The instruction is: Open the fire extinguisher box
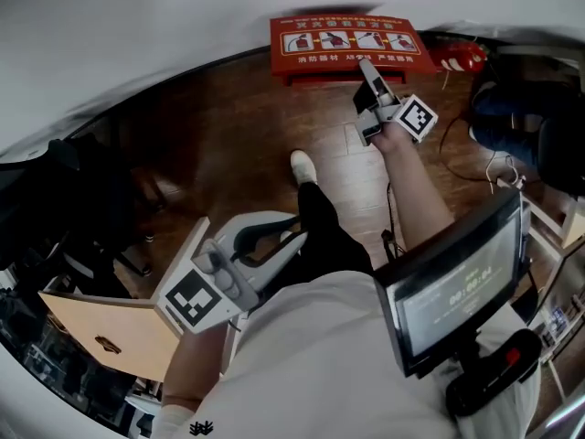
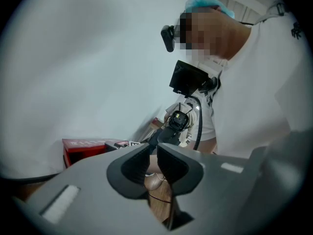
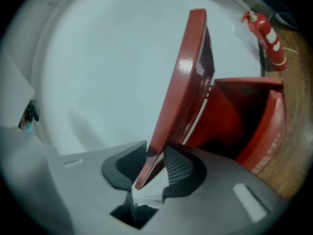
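The red lid of the fire extinguisher box is pinched at its edge by the right gripper fingers and held raised, so the inside is exposed. The box is parked on the wooden floor against the white wall. The left gripper fingers are pretty much closed, with nothing held.

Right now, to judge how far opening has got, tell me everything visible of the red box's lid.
The glossy red, metal-looking lid is a panel bearing white-framed instruction pictures on its face. It is swung up off the red fire extinguisher box, which stands on the wooden floor against a white wall. The right claw pinches the lid's free corner.
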The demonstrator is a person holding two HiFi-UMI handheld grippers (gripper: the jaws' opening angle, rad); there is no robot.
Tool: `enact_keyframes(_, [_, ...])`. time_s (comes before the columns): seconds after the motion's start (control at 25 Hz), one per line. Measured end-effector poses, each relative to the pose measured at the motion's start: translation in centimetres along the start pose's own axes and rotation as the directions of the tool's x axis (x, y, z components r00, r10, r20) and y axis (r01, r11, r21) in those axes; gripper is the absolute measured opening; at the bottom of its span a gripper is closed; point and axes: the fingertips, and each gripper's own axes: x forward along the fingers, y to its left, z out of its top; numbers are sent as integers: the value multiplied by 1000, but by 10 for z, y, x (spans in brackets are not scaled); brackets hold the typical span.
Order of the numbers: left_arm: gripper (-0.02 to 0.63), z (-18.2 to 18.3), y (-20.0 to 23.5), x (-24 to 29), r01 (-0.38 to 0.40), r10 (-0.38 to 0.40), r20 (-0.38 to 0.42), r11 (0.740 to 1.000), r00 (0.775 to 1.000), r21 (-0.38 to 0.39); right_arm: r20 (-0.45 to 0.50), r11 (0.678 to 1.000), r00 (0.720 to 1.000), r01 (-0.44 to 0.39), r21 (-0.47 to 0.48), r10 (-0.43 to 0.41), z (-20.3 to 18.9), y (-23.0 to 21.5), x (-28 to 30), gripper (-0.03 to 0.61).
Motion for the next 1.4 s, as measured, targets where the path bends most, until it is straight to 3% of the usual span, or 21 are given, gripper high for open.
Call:
enact_keyframes(0.28, [46, 16, 8, -3, -35, 35, 41, 999, 999, 5, 29, 997, 997, -66, -47, 68, 56, 34, 51, 123])
enact_keyframes(0.64, [46, 17, 22, -20, -91, 93, 71, 995, 993, -30, 89, 996, 994, -64, -63, 70, 102, 37, 111, 137])
enact_keyframes(1.04, [46, 16, 27, -36, -120, 123, 83, 992, 989, -44, 105, 990, 990, -76, -119, 89, 112, 41, 121, 135])
enact_keyframes(1.2, [46, 16, 27, -38, -105, 107, 89, 994, 990, -32, 120, 990, 989, -74, -120, 88, 111, 44, 120, 194])
enact_keyframes(1.4, [46, 12, 16, -44, -78, 79, 89, 997, 993, -10, 120, 991, 990, -55, -125, 70, 108, 50, 106, 213])
